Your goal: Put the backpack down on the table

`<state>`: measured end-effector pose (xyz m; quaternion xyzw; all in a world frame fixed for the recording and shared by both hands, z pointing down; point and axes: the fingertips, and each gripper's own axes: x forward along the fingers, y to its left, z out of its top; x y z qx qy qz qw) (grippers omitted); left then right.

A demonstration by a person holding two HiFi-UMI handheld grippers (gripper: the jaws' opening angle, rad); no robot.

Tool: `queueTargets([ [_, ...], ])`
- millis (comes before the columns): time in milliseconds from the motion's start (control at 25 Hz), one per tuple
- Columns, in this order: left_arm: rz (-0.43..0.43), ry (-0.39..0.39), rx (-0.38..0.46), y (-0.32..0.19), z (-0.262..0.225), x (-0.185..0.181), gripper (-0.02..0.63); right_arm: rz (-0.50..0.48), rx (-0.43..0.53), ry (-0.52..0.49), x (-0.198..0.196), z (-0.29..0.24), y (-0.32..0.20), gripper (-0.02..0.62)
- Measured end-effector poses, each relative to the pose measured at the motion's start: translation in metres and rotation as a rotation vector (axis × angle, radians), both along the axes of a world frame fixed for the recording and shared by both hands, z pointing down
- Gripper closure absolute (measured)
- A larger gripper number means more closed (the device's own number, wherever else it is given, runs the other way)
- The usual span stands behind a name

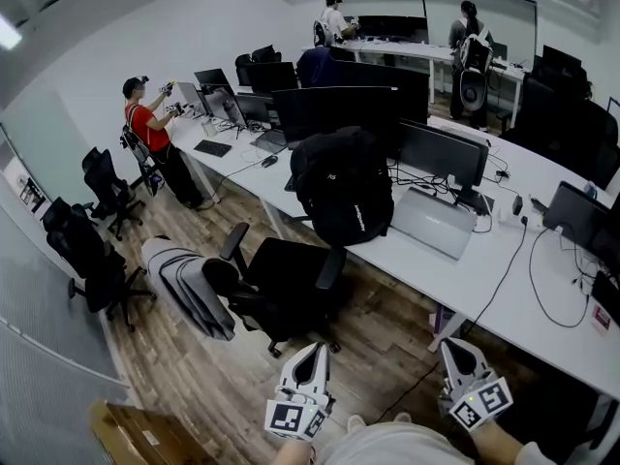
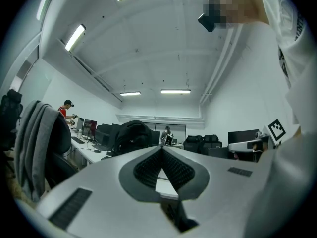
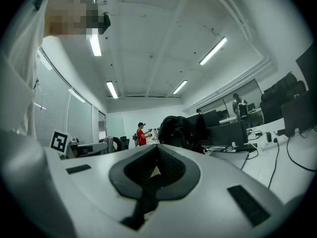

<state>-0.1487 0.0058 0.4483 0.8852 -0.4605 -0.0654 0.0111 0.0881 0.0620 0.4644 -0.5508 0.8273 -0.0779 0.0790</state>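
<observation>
**Standing upright on the white table [image 1: 504,289]: the black backpack [image 1: 341,190]**

Sitting near the table's front edge, the backpack is backed by a row of dark monitors [image 1: 334,105]. A silver laptop [image 1: 433,223] lies just beside it, to the right in the head view. A black office chair [image 1: 281,284] stands on the wooden floor in front of the table, just below the backpack. To its left is a second chair draped with a grey garment [image 1: 184,284].

The left gripper [image 1: 312,355] is low in the head view, well apart from the backpack and pointing towards the chairs and table. In the left gripper view its jaws are pressed together with nothing between them, and the backpack [image 2: 131,135] shows beyond the tips, across the room.

The right gripper [image 1: 457,352] is beside it, also near the bottom edge and clear of the table. Its jaws are likewise closed and empty in the right gripper view, where the backpack [image 3: 176,128] rises in the distance above them.

A person in a red shirt [image 1: 147,129] stands at the far end of the same table.
</observation>
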Motion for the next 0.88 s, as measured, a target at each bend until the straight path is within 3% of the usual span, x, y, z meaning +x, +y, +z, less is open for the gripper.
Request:
queueTargets([
  [880, 0.035, -0.013, -0.044, 0.003, 0.017, 0.004, 0.598, 0.011, -0.018, 0.023, -0.002, 0.004, 0.008, 0.581],
])
